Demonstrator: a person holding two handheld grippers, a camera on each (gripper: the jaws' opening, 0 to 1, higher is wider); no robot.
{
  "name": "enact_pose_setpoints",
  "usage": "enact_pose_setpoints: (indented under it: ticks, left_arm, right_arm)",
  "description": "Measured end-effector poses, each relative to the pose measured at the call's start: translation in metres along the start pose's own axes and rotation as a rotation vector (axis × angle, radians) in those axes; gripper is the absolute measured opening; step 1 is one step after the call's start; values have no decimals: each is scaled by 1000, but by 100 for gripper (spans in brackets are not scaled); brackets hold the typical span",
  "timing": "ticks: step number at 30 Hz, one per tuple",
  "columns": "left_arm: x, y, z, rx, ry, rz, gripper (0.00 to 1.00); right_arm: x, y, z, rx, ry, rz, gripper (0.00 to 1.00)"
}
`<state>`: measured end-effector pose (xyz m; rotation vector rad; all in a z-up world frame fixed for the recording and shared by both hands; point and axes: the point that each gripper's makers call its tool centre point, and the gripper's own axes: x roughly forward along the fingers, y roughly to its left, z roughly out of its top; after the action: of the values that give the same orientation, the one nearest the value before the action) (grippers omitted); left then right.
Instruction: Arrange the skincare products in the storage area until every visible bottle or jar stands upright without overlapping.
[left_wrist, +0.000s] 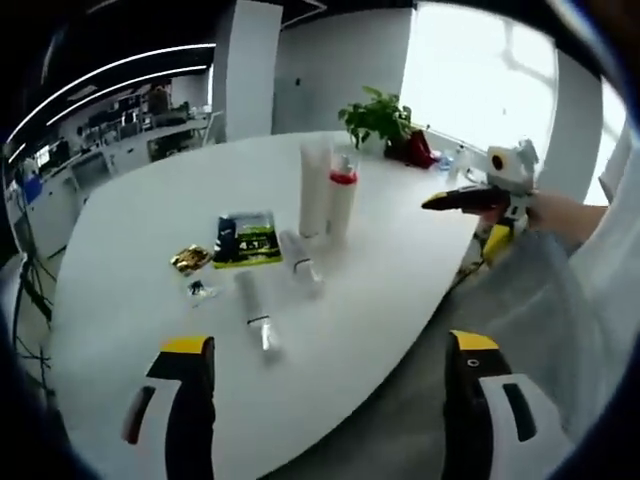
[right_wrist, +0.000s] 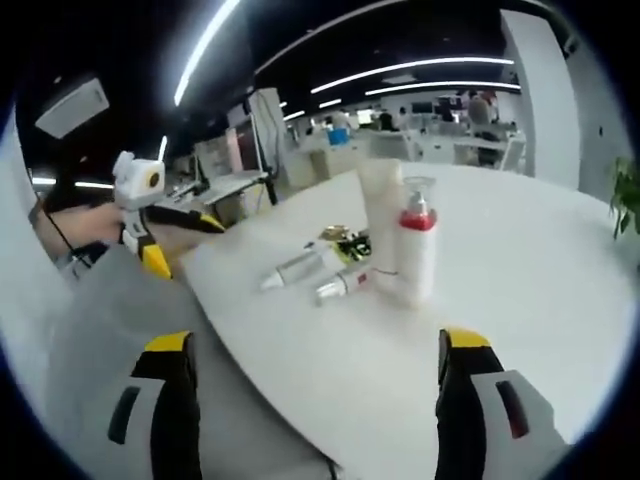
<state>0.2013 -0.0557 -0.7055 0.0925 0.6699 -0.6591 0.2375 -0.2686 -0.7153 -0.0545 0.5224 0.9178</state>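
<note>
Both grippers, left (left_wrist: 330, 385) and right (right_wrist: 312, 385), hold their jaws wide apart on nothing. Ahead of the left one's fingers (left_wrist: 187, 372), on a smooth white table (left_wrist: 400, 290), two slim tubes (left_wrist: 257, 310) lie flat. Beyond them stand two tall cylindrical bottles (left_wrist: 316, 190), touching; one has a red collar. A green packet (left_wrist: 246, 240) lies beside them.

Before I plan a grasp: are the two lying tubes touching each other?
Apart. The left gripper view shows bare table between the nearer lying tube and the farther lying tube.
</note>
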Motion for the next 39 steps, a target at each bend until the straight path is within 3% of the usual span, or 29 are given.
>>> enact_pose_setpoints:
  ticks: [8, 13, 16, 19, 24, 35, 39]
  left_arm:
    - [-7, 1, -12, 3, 13, -2, 91]
    - [-11, 5, -20, 17, 22, -8, 91]
    - [-10, 8, -27, 27, 29, -16, 91]
    - [-8, 8, -29, 32, 48, -24, 89]
    - [-6, 12, -29, 55, 49, -54, 90]
    - [-11, 35, -29, 43, 43, -53, 88]
    - [-10, 38, -36, 59, 66, -48, 86]
  right_arm:
    - [5, 8, 4, 24, -16, -23, 97]
    - [11, 18, 5, 5, 3, -26, 97]
    - [14, 21, 9, -10, -19, -19, 97]
    - [18, 23, 5, -44, 23, -25, 97]
    - [22, 28, 10, -80, 38, -29, 97]
    - [45, 26, 23, -326, 167, 16, 94]
    - [55, 25, 27, -394, 206, 42, 92]
